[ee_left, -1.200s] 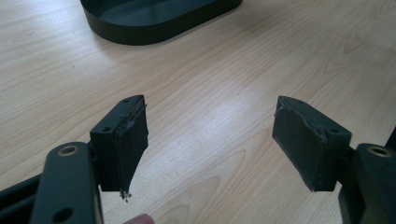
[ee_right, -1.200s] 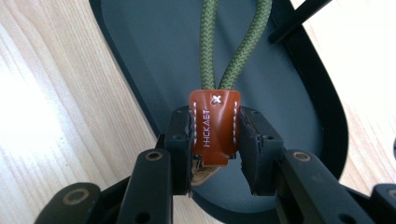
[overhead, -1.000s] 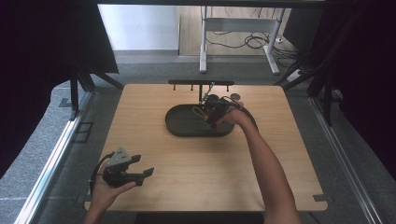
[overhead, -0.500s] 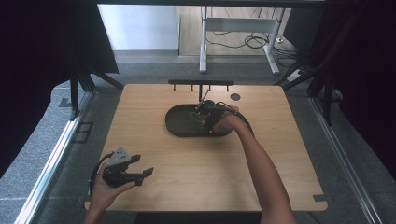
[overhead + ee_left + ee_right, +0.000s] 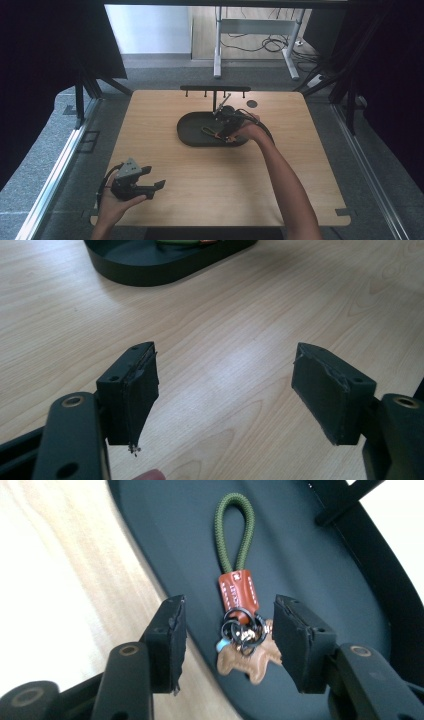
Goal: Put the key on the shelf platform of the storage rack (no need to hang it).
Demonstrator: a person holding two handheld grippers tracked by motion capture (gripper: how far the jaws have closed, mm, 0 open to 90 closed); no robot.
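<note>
Wooden surface (image 5: 200, 185) is lying mostly bare; wide open room across its near half and left side. A black oval tray (image 5: 192, 137) is sitting toward the far middle, with a black rack (image 5: 215, 89) standing just behind it at the far edge. A small dark disc (image 5: 252, 103) is lying near the far right, apart from the tray. Floor is dropping away on all sides; metal rails are running along left and right.

Right gripper (image 5: 227, 630) is reaching over the tray's right part, the arm coming in across the right half of the surface. Its jaws have just been opening and are now standing partly apart. A keychain (image 5: 239, 615) is lying on the tray floor between them: green cord loop (image 5: 235, 527) pointing away from the gripper, orange leather tab, dark rings and a tan animal-shaped charm (image 5: 247, 662) nearest the gripper. The right jaw is sitting just beside the charm; whether it is touching, cannot tell. The left jaw is standing clear of the keychain, over the tray's rim where it meets the wood. Pads are not pressing on anything.

Left gripper (image 5: 225, 385) is resting in the hand at the near left corner, well apart from the tray. Its jaws are standing wide, holding nothing, bare wood showing between them; the tray edge is showing farther off.
</note>
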